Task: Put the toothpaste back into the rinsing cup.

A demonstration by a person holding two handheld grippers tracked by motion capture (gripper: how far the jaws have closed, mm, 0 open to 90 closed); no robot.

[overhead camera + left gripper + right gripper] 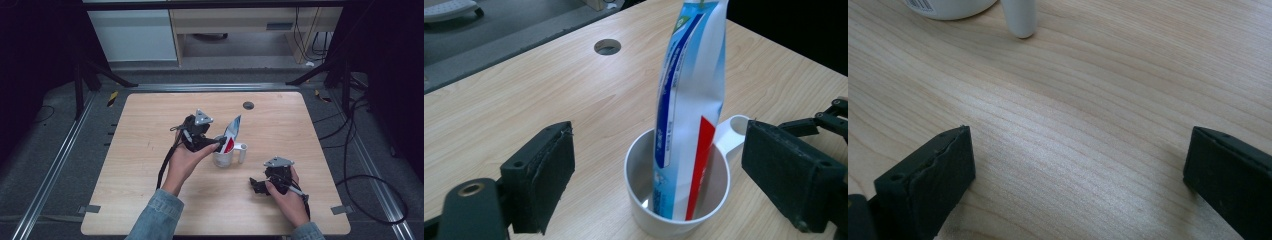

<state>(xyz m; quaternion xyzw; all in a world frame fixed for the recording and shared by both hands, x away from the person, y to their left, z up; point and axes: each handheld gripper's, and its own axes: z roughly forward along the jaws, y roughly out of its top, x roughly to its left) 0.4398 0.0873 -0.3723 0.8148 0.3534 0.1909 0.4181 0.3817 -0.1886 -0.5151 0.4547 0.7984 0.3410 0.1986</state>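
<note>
The left gripper (659, 175) has its fingers (546, 175) spread wide on either side of the white cup (644, 210), touching nothing, with the toothpaste tube (689, 100) leaning inside it on the counter (150, 125), while the right gripper (1078, 180) rests nearby, its fingers likewise wide and empty.

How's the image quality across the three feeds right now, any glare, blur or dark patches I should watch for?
High view: the table is evenly lit, its surroundings dark, and the picture is slightly soft. Left gripper view: the tube and white cup are sharp, with a mild sheen on the tube. Right gripper view: a bright sheen on the wood mid-frame; the right claw looks soft.
</note>
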